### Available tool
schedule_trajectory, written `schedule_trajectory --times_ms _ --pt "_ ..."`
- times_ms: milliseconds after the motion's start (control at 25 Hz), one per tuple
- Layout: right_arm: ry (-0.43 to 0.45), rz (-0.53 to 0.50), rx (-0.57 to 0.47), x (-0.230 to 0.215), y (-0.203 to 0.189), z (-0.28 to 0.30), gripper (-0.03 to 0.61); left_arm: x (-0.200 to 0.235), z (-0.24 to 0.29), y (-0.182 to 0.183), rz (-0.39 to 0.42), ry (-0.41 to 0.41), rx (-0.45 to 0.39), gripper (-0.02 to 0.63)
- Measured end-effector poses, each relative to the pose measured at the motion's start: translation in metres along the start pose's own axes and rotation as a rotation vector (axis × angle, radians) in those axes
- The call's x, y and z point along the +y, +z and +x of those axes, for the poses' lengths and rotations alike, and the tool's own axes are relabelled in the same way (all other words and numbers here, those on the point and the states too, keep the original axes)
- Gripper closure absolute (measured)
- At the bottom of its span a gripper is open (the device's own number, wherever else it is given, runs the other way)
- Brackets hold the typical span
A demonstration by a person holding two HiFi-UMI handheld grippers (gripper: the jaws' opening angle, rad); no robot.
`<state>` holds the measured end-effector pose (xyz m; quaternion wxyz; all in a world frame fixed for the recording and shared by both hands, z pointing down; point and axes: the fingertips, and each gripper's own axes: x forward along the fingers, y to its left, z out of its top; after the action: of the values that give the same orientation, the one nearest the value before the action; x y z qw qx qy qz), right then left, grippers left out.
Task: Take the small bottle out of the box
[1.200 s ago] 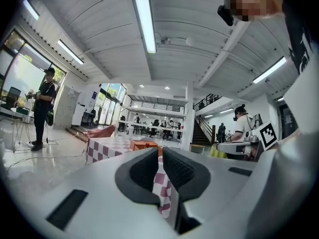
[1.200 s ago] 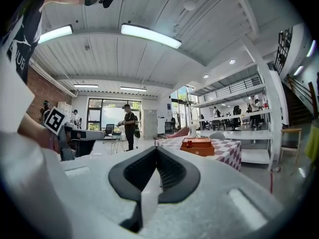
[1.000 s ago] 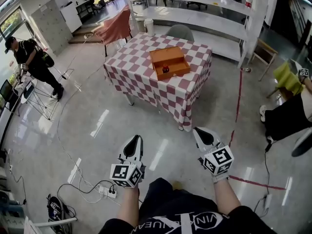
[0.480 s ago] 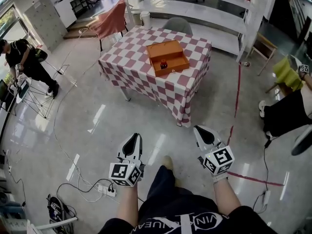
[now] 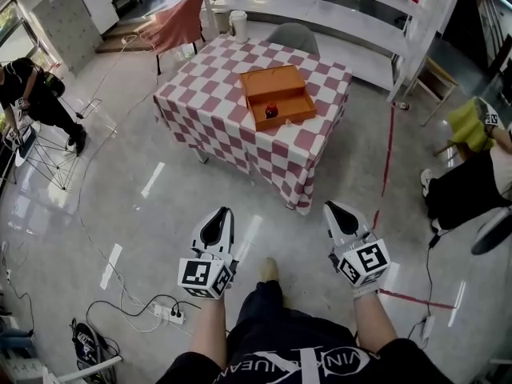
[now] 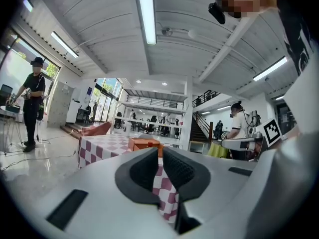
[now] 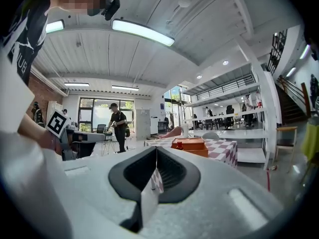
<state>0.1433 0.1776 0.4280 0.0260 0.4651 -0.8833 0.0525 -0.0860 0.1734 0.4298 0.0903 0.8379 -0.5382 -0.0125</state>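
The checked table (image 5: 216, 110) carries an open orange box (image 5: 272, 85). The left gripper (image 5: 218, 214) and right gripper (image 5: 336, 208) are held level over the floor, jaws closed and empty, well short of the table. The bottle (image 5: 271, 111) stands inside the box, far ahead of both.

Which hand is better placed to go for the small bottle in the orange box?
Left, slightly: both are far from the table, but the left tongs point straight at the orange box; the right tongs aim beside it.
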Motion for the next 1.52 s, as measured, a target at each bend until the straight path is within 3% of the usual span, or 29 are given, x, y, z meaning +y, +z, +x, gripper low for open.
schedule_trajectory --times_ms 760,1280,1520 --pt "-0.001 0.062 0.057 -0.052 -0.005 0.126 0.572 0.074 0.117 0.0 -0.02 -0.043 0.048 0.582" --pt "0.018 0.07 0.082 -0.065 -0.005 0.165 0.572 0.095 0.147 -0.007 -0.045 -0.038 0.075 0.581" --pt "0.048 0.052 0.063 -0.075 0.001 0.204 0.572 0.107 0.164 0.006 -0.024 -0.037 0.047 0.581"
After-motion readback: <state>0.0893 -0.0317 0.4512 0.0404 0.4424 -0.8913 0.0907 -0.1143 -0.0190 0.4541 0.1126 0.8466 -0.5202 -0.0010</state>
